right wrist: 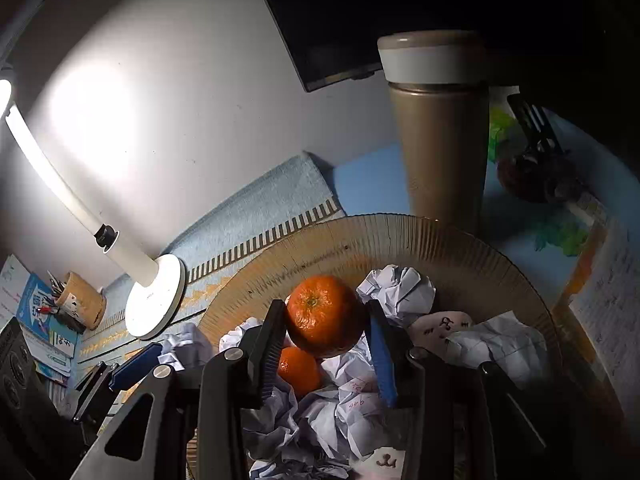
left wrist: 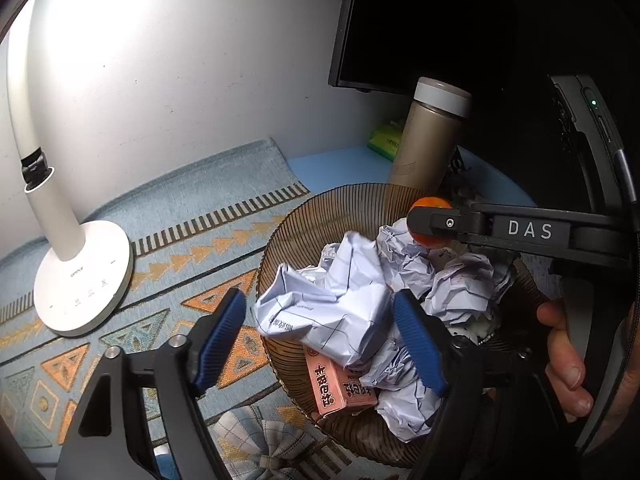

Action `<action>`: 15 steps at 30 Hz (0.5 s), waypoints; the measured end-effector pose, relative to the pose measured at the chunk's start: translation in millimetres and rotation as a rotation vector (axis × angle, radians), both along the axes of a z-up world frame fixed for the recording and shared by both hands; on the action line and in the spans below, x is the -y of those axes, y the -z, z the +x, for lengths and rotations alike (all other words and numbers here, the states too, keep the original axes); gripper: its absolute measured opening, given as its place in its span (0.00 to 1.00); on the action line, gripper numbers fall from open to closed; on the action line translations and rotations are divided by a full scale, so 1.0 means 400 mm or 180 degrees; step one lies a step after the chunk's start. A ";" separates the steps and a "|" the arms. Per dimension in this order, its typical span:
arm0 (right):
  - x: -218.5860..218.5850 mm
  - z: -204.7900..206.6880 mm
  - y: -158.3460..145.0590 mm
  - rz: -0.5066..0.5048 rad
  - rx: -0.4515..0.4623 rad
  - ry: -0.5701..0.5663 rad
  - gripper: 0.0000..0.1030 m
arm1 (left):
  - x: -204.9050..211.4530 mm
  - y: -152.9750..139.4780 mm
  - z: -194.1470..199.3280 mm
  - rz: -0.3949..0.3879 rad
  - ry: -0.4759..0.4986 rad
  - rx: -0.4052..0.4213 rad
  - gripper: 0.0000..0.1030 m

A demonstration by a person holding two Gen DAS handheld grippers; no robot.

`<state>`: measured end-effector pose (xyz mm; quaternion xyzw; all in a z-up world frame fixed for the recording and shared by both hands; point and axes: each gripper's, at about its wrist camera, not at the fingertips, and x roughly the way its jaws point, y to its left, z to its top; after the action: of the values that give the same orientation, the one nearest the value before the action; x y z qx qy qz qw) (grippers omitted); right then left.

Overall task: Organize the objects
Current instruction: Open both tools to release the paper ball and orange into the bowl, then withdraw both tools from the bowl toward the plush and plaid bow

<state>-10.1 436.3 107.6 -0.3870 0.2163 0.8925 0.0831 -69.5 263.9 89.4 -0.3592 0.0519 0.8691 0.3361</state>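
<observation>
Orange round tangerine (right wrist: 325,314) pinched in right tongs (right wrist: 326,344) above ribbed brown bowl (right wrist: 400,240) | left tongs (left wrist: 320,344) spread, empty, straddling crumpled white paper (left wrist: 332,300)

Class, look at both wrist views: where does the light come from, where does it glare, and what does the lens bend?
Left wrist view: the desk lamp throws a blown-out patch on the wall; the monitor side is black; edges curve. Right wrist view: the lamp's bar glares at left, the tangerine in the right gripper is sharp, the flask is stretched.
</observation>
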 end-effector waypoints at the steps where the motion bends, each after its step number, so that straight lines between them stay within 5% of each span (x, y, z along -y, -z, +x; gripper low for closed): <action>1: 0.001 0.004 -0.002 0.0023 -0.0011 0.0017 0.37 | 0.001 0.000 0.002 0.0007 -0.0021 -0.0031 0.89; 8: 0.049 0.059 -0.034 0.0082 -0.0130 -0.0083 0.37 | 0.083 -0.024 0.033 0.0073 -0.0053 -0.0049 0.89; 15: 0.218 0.106 -0.083 0.0146 -0.0286 -0.0525 0.37 | 0.286 -0.092 0.093 0.0282 -0.0388 -0.0185 0.89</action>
<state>32.3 349.2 140.8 -0.3611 0.1667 0.9175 0.0085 -32.5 149.5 126.0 -0.3211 0.0012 0.8994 0.2965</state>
